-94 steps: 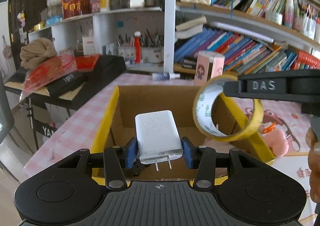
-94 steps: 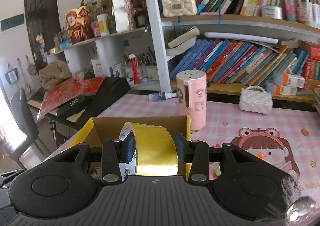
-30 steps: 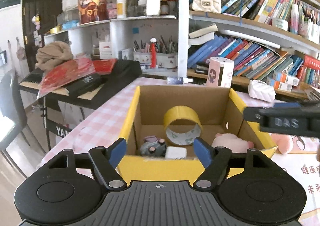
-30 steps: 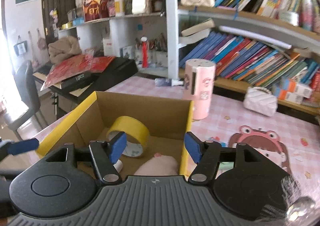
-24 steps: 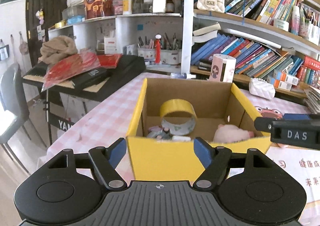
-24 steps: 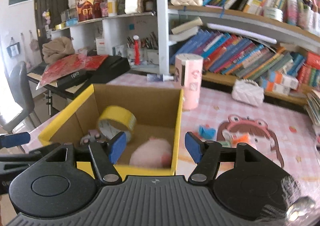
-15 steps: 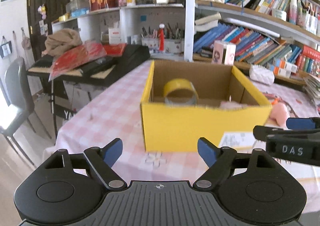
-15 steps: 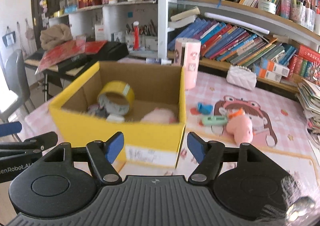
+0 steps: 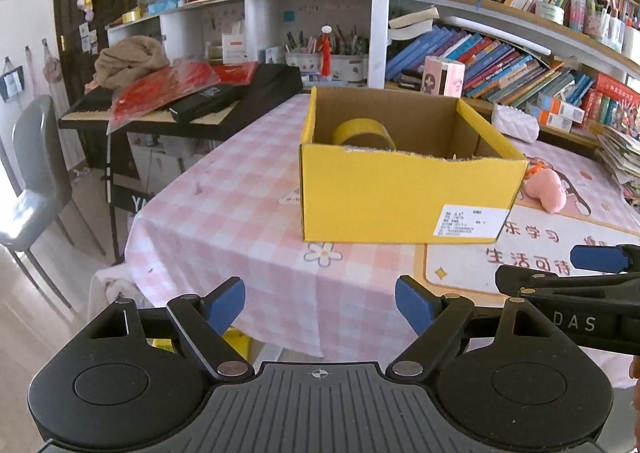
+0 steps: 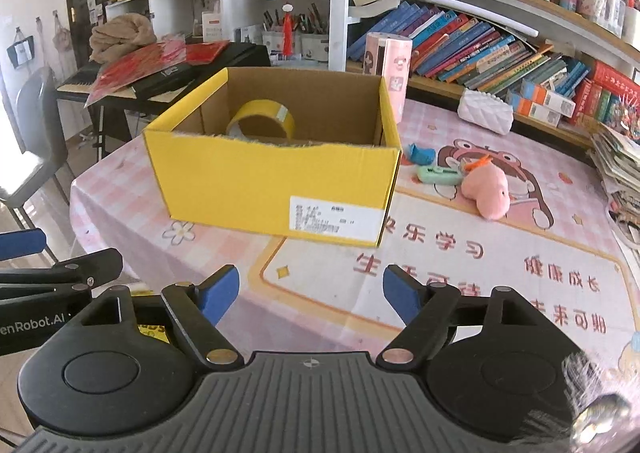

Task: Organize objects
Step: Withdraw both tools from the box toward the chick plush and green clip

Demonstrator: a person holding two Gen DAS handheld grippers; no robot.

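We carry two matching handheld tools. Our left black plastic two-finger gripper [image 9: 320, 303] has a ribbed dark grey top plate marked with a small white crosshair, and on either side a rounded black housing with a shallow circular recess. Two angular black link arms run forward from round silver pivot screws, and each ends in a blue rubber-faced pad [image 9: 224, 303]. Our right black plastic two-finger gripper [image 10: 310, 295] is built the same way, with copper-toned pivot screws and crinkled clear film on its right housing. Seen from the side, its finger carries white "DAS" lettering; the left one's carries "enRobot.AI".
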